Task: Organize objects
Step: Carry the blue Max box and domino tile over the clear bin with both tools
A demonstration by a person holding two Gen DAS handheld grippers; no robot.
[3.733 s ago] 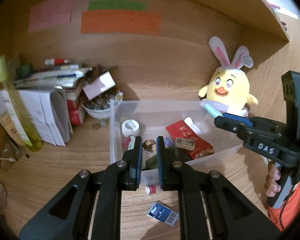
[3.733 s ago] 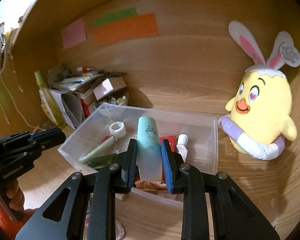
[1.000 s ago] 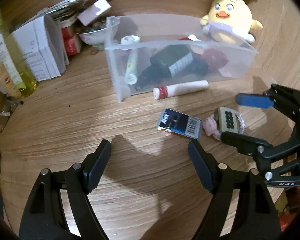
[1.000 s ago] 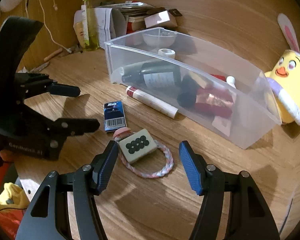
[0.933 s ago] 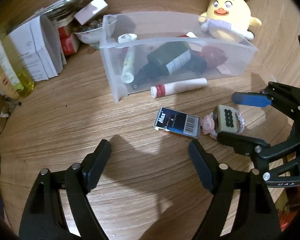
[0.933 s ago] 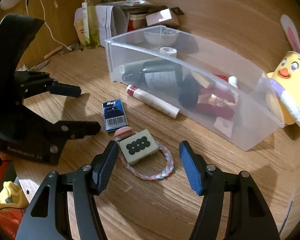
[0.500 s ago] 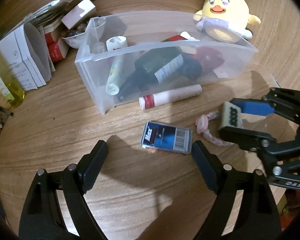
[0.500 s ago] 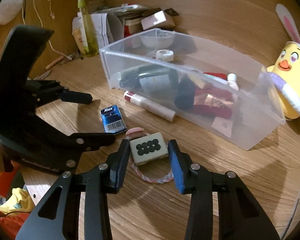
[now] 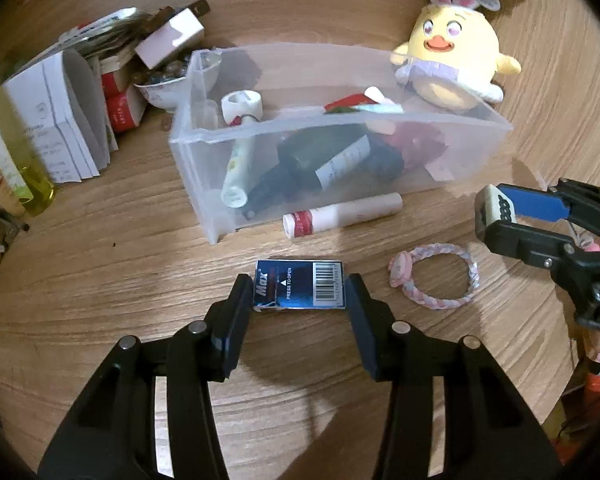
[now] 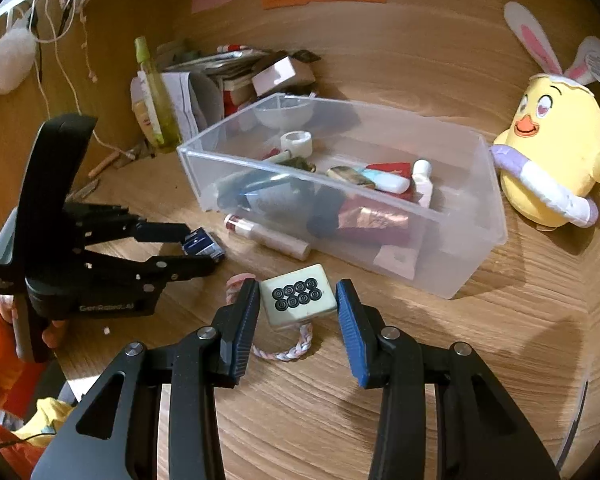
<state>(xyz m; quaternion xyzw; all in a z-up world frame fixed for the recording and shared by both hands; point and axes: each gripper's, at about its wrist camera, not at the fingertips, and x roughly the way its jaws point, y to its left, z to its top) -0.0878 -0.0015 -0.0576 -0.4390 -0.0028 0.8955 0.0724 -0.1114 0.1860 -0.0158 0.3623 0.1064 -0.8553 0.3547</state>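
Note:
My left gripper (image 9: 299, 293) is shut on a blue staples box (image 9: 299, 285) at desk level; it also shows in the right wrist view (image 10: 199, 245). My right gripper (image 10: 297, 300) is shut on a white mahjong tile (image 10: 298, 300) and holds it above a pink braided bracelet (image 10: 278, 350). The tile (image 9: 489, 213) and the bracelet (image 9: 440, 277) also show in the left wrist view. A clear plastic bin (image 9: 380, 118) holds a dark bottle (image 9: 332, 166), tubes and a tape roll. A white tube with a red cap (image 9: 340, 214) lies in front of the bin.
A yellow chick plush (image 9: 454, 62) sits behind the bin on the right. A pile of papers, boxes and a bowl (image 9: 100, 92) stands to the left, with a yellow-green bottle (image 10: 156, 96). Wooden walls enclose the desk at the back.
My left gripper has lowered and closed on the blue box. My right gripper has closed on the tile and lifted it off the bracelet.

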